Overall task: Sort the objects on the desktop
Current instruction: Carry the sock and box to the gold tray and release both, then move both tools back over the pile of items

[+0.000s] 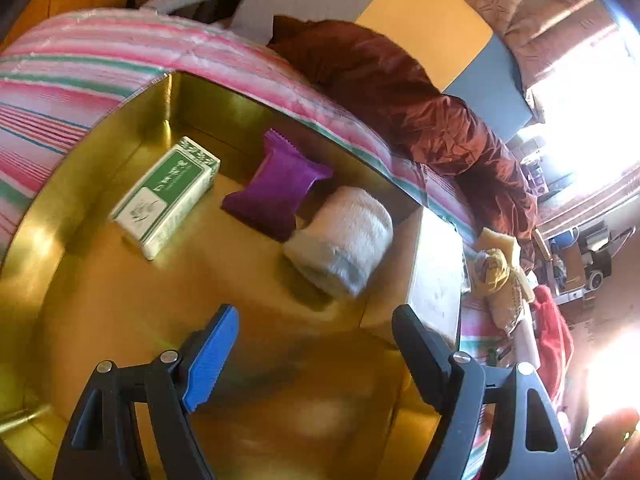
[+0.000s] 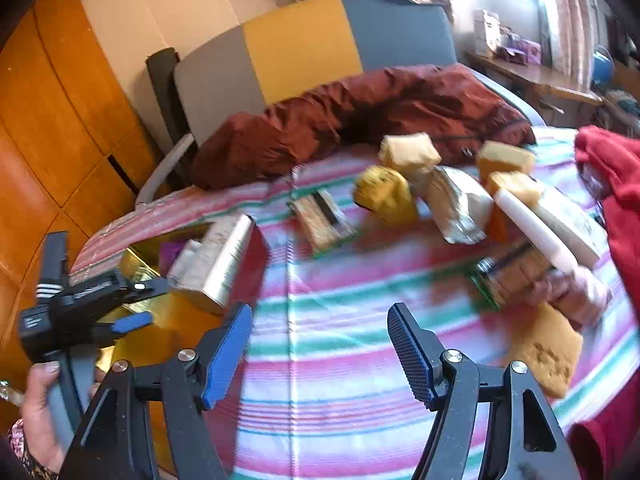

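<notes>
In the left wrist view a gold tin (image 1: 132,132) holds a green and white box (image 1: 166,196), a purple packet (image 1: 278,188) and a rolled white towel (image 1: 344,240). My left gripper (image 1: 316,314) hangs open over the tin's bare floor, nothing between its fingers. In the right wrist view my right gripper (image 2: 319,312) is open and empty above the striped cloth (image 2: 340,360). Beyond it lie a yellow sponge (image 2: 384,194), a tan sponge (image 2: 408,152), a silver packet (image 2: 460,204), a white tube (image 2: 536,232) and a flat brown sponge (image 2: 548,354). The left gripper (image 2: 150,302), held by a hand (image 2: 40,408), shows at the left over the tin (image 2: 132,264).
A pale box (image 2: 220,256) stands at the tin's near corner. A dark red jacket (image 2: 360,116) lies along the table's far edge before a grey and yellow chair (image 2: 300,44). A red cloth (image 2: 616,184) covers the right side. Wooden cabinet doors (image 2: 60,100) stand at the left.
</notes>
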`<state>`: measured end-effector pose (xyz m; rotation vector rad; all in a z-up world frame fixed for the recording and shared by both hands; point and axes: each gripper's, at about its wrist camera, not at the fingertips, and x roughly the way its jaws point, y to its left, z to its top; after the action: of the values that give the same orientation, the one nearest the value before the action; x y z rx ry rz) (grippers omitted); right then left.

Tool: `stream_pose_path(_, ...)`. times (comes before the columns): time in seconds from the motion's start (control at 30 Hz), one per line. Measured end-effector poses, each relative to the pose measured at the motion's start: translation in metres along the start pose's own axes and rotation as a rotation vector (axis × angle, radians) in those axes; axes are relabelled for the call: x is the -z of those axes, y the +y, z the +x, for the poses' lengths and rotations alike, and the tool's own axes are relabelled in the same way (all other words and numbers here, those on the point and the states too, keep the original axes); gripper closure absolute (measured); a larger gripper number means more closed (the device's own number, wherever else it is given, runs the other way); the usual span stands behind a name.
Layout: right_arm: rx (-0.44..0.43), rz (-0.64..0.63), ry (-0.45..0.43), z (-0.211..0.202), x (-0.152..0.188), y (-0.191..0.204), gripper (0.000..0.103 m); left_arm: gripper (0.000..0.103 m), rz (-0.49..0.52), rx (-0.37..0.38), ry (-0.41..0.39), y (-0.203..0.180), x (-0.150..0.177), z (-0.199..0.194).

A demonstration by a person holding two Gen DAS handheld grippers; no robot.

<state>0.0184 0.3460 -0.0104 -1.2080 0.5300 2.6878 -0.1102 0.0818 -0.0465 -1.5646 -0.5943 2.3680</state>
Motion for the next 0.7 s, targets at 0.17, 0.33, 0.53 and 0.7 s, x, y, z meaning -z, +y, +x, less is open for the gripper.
stream_pose_path(0.17,0.081,0.016,0.011,-0.006,0.016,-0.036,0.032,0.022,0.13,-0.037,-0.09,-0.022,0.023,-0.017)
stream_pose_path(0.33,0.24,0.123,0.014,-0.016,0.019,-0.094,0.032,0.022,0.323,-0.009,-0.148,-0.064,0.054,-0.034)
stream_pose_path(0.53,0.298,0.287,0.079,-0.007,0.019,-0.168,0.031,0.022,0.516,0.102,-0.184,-0.109,0.088,-0.052)
stream_pose_path(0.7,0.14,0.277,0.103,0.007,0.019,-0.169,0.031,0.022,0.562,0.129,-0.159,-0.13,0.105,-0.054)
